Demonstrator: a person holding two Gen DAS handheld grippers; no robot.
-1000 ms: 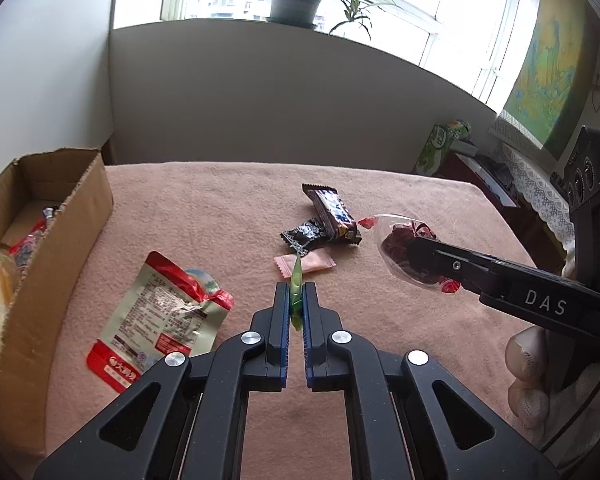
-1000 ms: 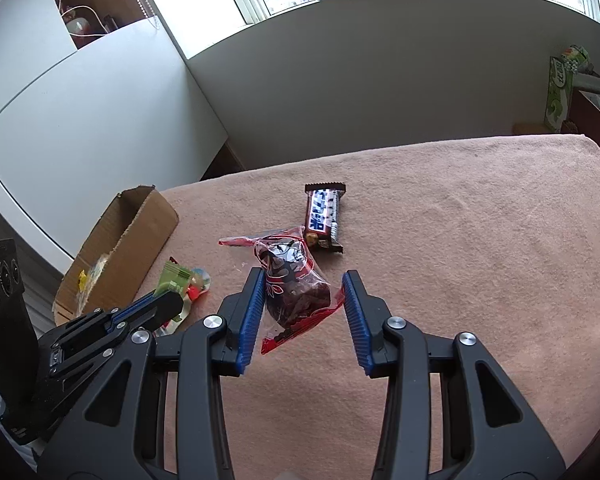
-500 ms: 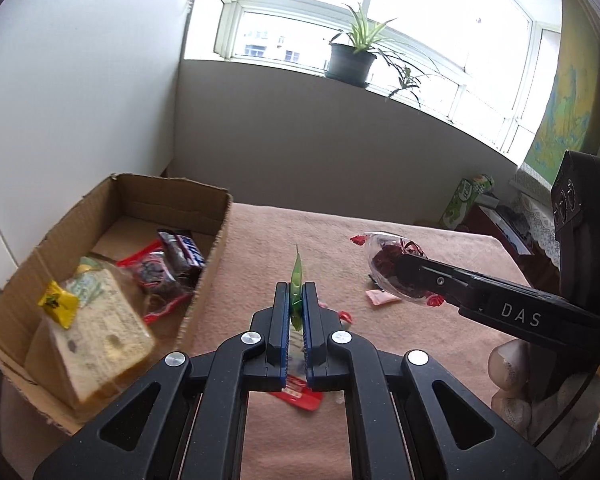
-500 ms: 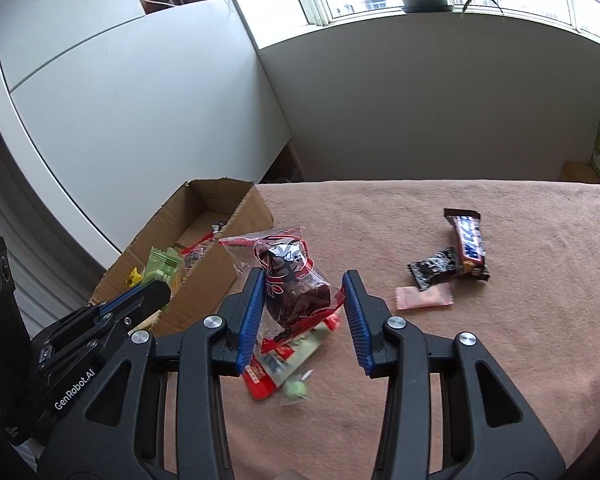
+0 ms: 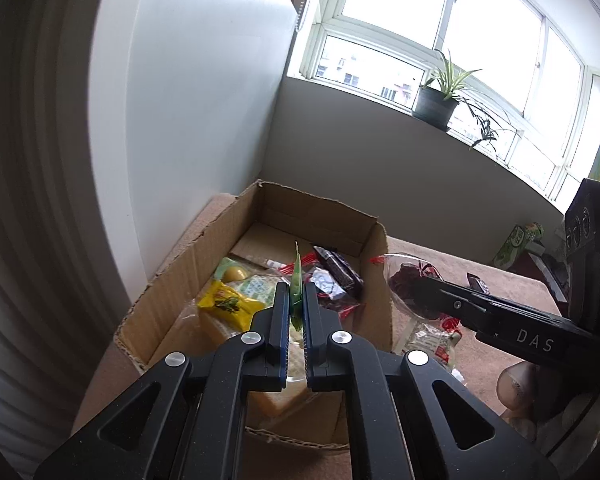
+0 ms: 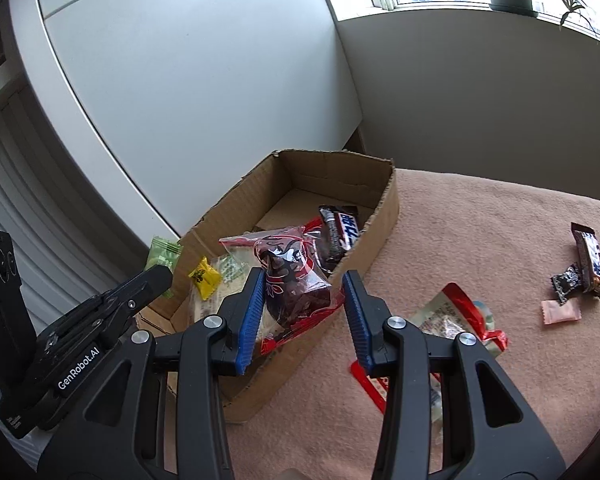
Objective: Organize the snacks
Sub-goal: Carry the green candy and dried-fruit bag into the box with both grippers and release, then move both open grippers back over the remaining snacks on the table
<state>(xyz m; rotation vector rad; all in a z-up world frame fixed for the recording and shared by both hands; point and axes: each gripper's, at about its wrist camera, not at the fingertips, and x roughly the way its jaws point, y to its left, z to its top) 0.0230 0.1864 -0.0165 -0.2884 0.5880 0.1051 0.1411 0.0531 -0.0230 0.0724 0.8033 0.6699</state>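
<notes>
My left gripper (image 5: 296,314) is shut on a thin green packet (image 5: 297,280) and holds it above the open cardboard box (image 5: 380,280). The green packet also shows in the right wrist view (image 6: 162,256). My right gripper (image 6: 304,312) is shut on a clear bag of dark red snacks (image 6: 296,280), held over the box's (image 6: 384,216) near right wall. The bag also shows in the left wrist view (image 5: 410,284), just right of the box. Inside the box lie a yellow candy (image 5: 228,306), a chocolate bar (image 6: 340,232) and other packets.
On the pink tablecloth (image 6: 480,232) lie a red and white pouch (image 6: 456,320), a pink candy (image 6: 562,312), a small black wrapper (image 6: 566,282) and a chocolate bar (image 6: 590,258). A white wall stands behind the box. A potted plant (image 5: 438,100) sits on the windowsill.
Both grippers have swung left, from over the table to over the box, each still holding its snack. The box now fills the middle of both views.
</notes>
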